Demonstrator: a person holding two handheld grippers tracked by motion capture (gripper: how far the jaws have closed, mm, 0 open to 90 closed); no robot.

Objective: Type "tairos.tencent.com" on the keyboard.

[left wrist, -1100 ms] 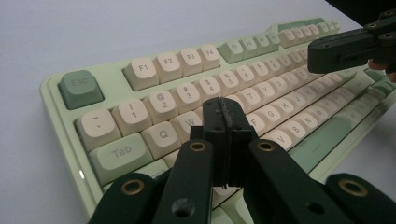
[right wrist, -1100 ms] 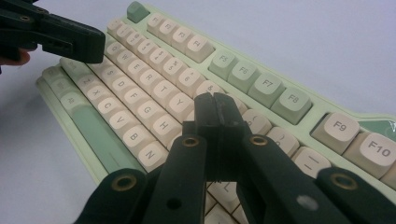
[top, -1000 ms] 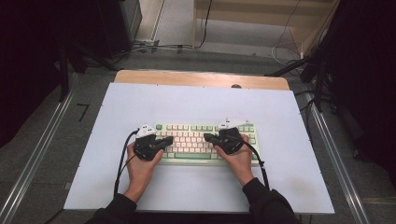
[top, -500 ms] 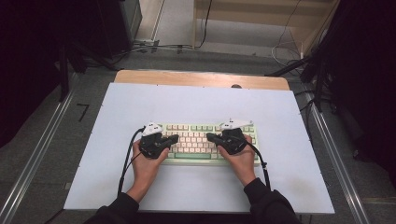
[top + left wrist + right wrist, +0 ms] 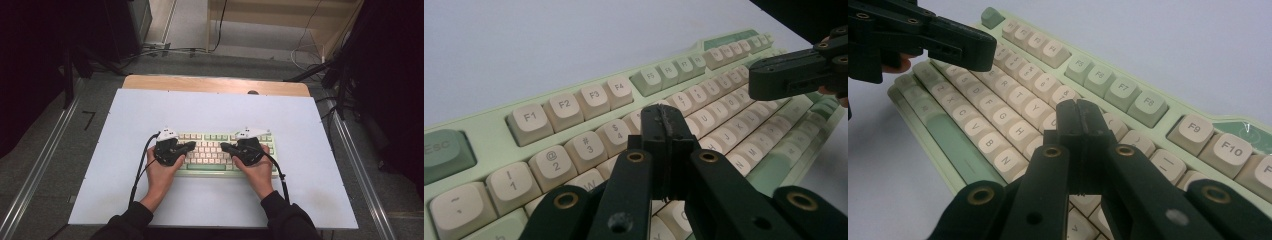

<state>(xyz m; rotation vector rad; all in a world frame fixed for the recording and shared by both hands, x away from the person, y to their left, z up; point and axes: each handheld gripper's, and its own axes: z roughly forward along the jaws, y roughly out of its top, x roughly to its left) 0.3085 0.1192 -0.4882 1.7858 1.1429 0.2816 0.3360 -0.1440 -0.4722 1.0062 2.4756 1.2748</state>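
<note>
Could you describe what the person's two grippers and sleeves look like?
Both the left gripper and the right gripper are black, with linked bars joined by brass-coloured rivets and flat black fingers. Each carries a pale three-cornered plate on top and trails a black cable back towards the person. The person wears dark long sleeves.
</note>
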